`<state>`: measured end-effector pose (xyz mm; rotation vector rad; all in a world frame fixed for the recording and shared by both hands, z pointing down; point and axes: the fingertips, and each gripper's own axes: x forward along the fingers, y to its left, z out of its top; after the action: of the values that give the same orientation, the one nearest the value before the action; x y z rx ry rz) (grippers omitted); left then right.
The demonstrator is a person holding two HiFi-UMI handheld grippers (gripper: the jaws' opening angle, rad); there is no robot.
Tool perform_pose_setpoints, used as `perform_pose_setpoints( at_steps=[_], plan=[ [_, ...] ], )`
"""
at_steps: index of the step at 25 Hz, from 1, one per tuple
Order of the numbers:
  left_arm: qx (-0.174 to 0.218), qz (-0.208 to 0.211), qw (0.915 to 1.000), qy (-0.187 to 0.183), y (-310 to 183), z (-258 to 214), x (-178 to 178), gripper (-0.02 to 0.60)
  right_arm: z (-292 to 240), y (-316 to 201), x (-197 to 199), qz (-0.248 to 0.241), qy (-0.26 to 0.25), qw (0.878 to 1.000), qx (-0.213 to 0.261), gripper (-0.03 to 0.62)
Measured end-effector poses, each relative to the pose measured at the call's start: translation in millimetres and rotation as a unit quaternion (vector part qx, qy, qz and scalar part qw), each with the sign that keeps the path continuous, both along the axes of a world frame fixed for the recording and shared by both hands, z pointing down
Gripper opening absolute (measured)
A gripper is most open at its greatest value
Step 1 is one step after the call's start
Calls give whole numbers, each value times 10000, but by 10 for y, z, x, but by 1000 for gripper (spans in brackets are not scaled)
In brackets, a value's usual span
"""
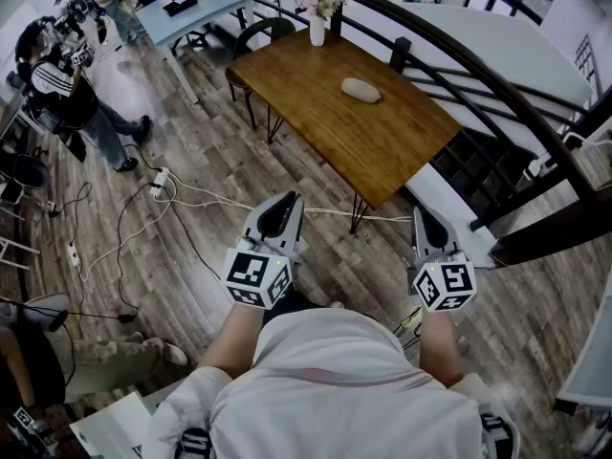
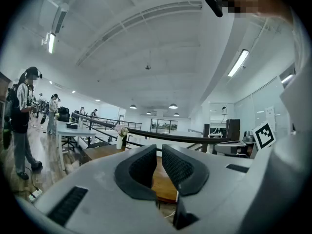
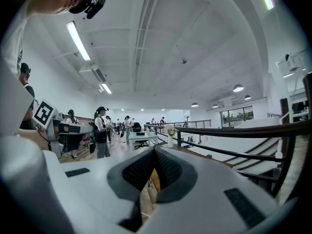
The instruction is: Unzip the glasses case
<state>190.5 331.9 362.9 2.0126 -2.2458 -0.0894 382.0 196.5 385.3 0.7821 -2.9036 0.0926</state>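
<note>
A pale oval glasses case (image 1: pixel 361 89) lies on the brown wooden table (image 1: pixel 316 75), well ahead of both grippers. My left gripper (image 1: pixel 284 204) is held level at waist height, jaws shut with nothing between them. My right gripper (image 1: pixel 420 220) hangs beside it, a little nearer the table's near corner, also shut and empty. In the left gripper view the left gripper (image 2: pixel 158 150) points at the table edge (image 2: pixel 102 152). The right gripper (image 3: pixel 154 152) looks along the table toward the vase; the case is hidden in both gripper views.
A white vase with flowers (image 1: pixel 317 19) stands at the table's far end, with a dark chair (image 1: pixel 260 34) behind. A black curved railing (image 1: pixel 478 65) runs along the right. Cables and a power strip (image 1: pixel 158 184) lie on the wood floor. People (image 1: pixel 57 79) stand at left.
</note>
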Motion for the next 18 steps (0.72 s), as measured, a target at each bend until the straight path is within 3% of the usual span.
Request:
perform_pose_setpoints(
  at_steps=[18],
  plan=[
    [-191, 65, 9998, 68, 41, 112, -21, 41, 118, 44, -22, 26, 114, 9999, -86, 51]
  ],
)
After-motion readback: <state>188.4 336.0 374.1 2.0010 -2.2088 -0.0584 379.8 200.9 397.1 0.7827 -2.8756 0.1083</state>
